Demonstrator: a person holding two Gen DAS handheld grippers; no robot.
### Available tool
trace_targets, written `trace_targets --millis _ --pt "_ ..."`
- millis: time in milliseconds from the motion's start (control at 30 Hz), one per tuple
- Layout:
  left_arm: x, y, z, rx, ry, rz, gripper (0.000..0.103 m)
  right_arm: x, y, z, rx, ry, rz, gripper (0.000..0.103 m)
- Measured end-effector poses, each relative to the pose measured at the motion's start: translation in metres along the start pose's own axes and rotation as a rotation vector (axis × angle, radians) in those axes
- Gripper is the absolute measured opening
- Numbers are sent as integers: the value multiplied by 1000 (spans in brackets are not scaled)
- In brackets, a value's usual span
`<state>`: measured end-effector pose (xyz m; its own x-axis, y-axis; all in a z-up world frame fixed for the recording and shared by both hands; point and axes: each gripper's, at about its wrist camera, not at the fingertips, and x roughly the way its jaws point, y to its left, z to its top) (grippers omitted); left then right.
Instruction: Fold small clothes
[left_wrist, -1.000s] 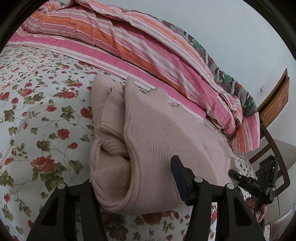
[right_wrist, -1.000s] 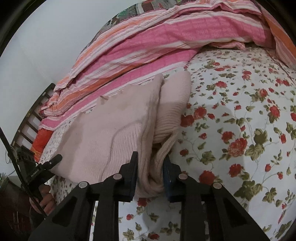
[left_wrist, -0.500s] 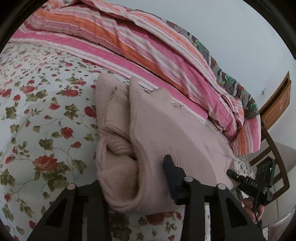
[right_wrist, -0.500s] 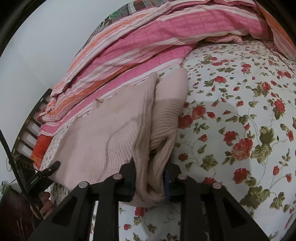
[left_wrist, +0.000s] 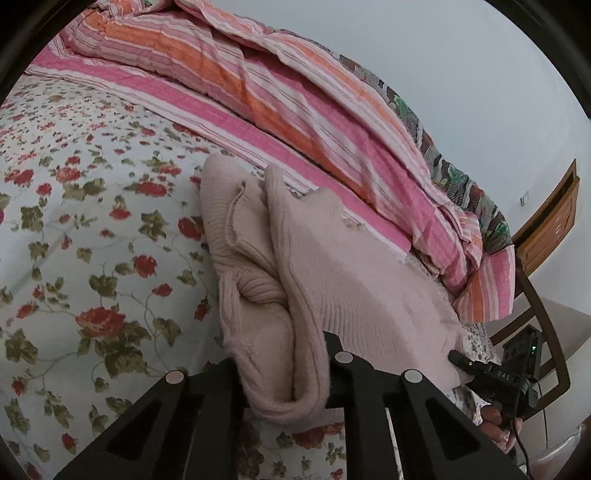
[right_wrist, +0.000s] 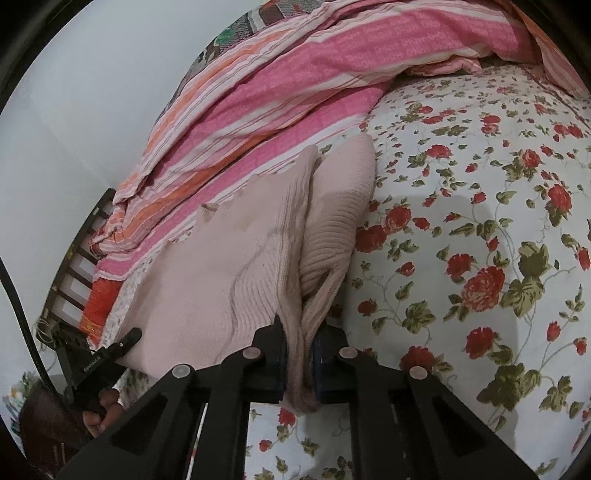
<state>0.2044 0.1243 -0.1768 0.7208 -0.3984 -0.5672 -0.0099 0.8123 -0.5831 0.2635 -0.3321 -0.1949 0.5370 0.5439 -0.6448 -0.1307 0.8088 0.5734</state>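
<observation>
At the bottom centre of both wrist views, a pale pink knitted sweater (left_wrist: 332, 288) lies on the flowered bed sheet (left_wrist: 92, 258), its far edge just beside the striped pink and orange quilt (left_wrist: 295, 110) heaped toward the top of each frame. The left tool (left_wrist: 284, 373) is clenched on a thick roll of the knit at the near corner, lower middle of its own view. The right tool (right_wrist: 299, 354) has likewise bitten onto the opposite near corner, its dark pads pressed tight into bunched layers. In each view the other tool also shows at the lower outer edge, with a few of the person's fingers (right_wrist: 99, 413) on its handle.

As for progress, the garment looks partly gathered: one side, a sleeve by the look of it, is doubled in beneath the body panel, making a ridge that runs up the middle of each frame. The broad panel between the two tools lies flat and open. I'd judge the fold begun but far from done; with both near corners gripped, the main fold away toward the quilt seems next, then squaring the bundle. I see no other small clothes waiting on the bed.
</observation>
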Motion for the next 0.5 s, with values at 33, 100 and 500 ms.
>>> trace_targets --millis 33,100,500 --pt "-2 0 0 -11 4 2 11 0 -1 0 15 10 0 10" --pt "-6 1 -1 -24 10 2 10 -5 -1 -2 24 10 -1 10" --pt "-62 -6 -39 2 33 -8 10 -65 20 -54 -26 31 -6 9"
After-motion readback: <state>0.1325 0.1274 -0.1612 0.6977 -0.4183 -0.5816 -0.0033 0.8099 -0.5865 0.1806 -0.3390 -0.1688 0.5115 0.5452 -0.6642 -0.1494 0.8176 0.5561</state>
